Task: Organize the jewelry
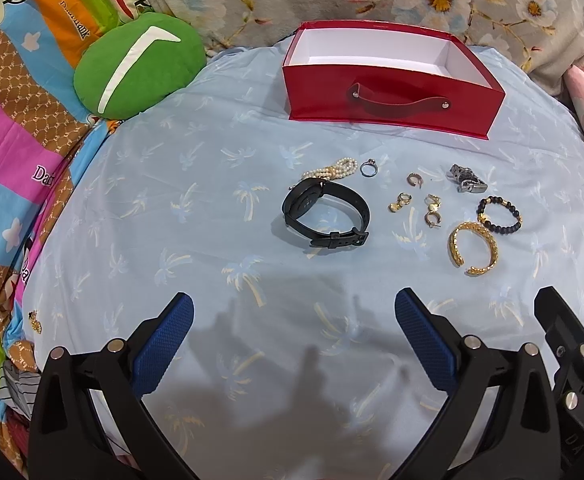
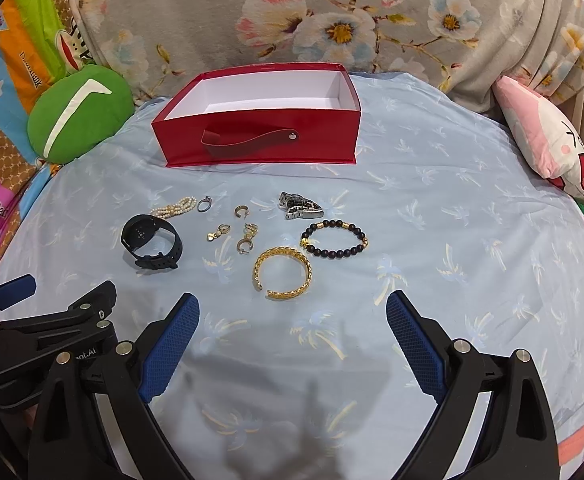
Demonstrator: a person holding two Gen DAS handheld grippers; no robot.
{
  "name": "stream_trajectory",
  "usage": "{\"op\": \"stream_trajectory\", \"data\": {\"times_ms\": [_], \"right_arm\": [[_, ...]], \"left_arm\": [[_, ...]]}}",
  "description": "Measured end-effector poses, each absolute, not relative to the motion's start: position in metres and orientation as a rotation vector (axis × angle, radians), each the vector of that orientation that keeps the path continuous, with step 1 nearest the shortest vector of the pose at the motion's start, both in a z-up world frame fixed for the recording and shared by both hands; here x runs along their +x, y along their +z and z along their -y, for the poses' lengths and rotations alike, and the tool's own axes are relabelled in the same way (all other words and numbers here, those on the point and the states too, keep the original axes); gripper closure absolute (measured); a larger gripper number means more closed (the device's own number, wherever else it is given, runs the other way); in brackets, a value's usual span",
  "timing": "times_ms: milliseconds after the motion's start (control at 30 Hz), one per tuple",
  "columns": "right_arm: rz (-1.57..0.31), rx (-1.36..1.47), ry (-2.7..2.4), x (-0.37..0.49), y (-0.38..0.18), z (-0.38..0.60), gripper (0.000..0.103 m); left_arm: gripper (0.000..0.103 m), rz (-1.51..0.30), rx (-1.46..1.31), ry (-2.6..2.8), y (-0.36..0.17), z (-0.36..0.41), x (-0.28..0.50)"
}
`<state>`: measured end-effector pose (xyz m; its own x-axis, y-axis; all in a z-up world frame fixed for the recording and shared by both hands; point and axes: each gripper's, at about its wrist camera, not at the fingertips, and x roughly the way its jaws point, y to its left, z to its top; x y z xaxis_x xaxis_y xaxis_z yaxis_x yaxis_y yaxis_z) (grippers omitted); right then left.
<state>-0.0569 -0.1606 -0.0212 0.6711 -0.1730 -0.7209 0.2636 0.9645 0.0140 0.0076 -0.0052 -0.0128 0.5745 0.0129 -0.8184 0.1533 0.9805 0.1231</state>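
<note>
An open red box (image 1: pixel 392 92) (image 2: pixel 260 140) with a white, empty inside stands at the back of the blue sheet. In front of it lie a black watch (image 1: pixel 326 216) (image 2: pixel 152 246), a pearl bracelet (image 1: pixel 330 169) (image 2: pixel 174 207), a silver ring (image 1: pixel 369 168) (image 2: pixel 204 203), several small gold earrings (image 1: pixel 416 200) (image 2: pixel 236 232), a metal watch band (image 1: pixel 466 178) (image 2: pixel 300 204), a dark bead bracelet (image 1: pixel 500 213) (image 2: pixel 334 238) and a gold cuff (image 1: pixel 472 248) (image 2: pixel 282 274). My left gripper (image 1: pixel 294 314) is open and empty, short of the watch. My right gripper (image 2: pixel 292 316) is open and empty, short of the gold cuff.
A green cushion (image 1: pixel 136 66) (image 2: pixel 78 114) lies at the back left, a pink plush pillow (image 2: pixel 548 140) at the right. A floral blanket (image 2: pixel 332 20) rises behind the box. A colourful cartoon sheet (image 1: pixel 20 140) borders the left side.
</note>
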Motion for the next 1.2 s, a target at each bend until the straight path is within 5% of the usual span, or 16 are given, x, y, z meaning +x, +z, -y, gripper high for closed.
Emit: {"op": "stream_trajectory", "data": {"times_ms": [1200], "right_arm": [[-0.808, 0.126, -0.244, -0.0537, -0.0277, 0.1604, 0.010]], "left_arm": [[0.005, -0.976, 0.188, -0.077, -0.0179, 0.0046, 0.0081]]}}
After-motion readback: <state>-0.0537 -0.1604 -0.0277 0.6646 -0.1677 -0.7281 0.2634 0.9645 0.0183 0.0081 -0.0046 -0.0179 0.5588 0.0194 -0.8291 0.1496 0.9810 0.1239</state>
